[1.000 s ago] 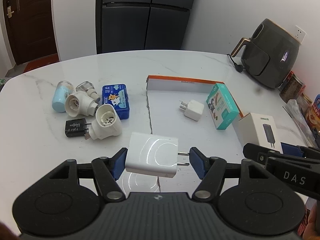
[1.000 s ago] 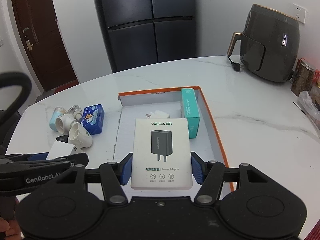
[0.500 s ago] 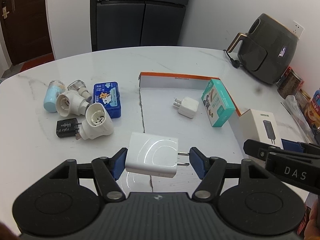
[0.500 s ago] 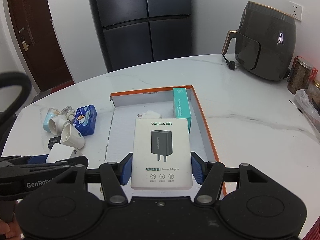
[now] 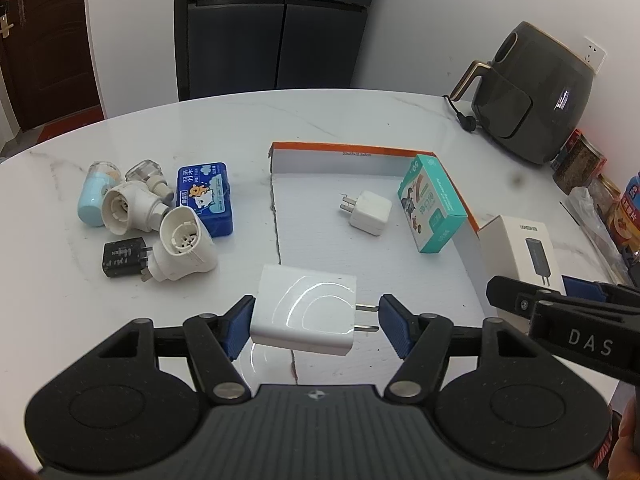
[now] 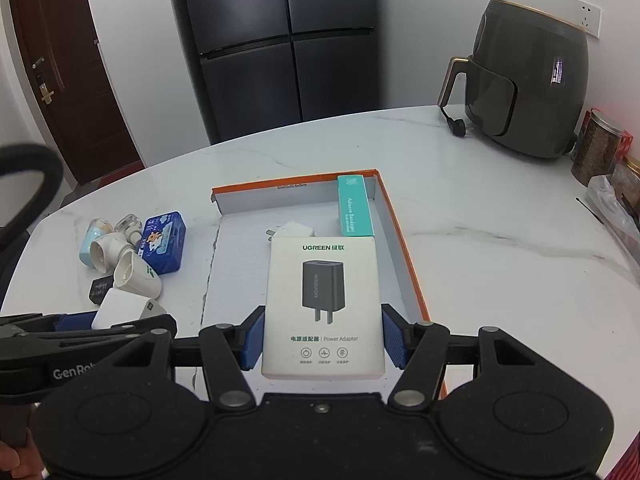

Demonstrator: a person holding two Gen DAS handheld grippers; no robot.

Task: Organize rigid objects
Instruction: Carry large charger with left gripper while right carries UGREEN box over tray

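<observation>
Left tongs (image 5: 316,322) clench a white charger (image 5: 306,314), right tongs (image 6: 322,338) a UGREEN adapter box (image 6: 322,304); next, lowering both into the orange-rimmed tray (image 5: 352,149).

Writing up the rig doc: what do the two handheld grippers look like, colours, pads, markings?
Both look alike: matte black speckled plastic bodies with two round discs, black linkage arms on silver pivot pins, and ribbed blue finger pads. The left gripper reads "GenRob..." on its side, the right gripper "DAS". No cables or sleeves visible.
</observation>
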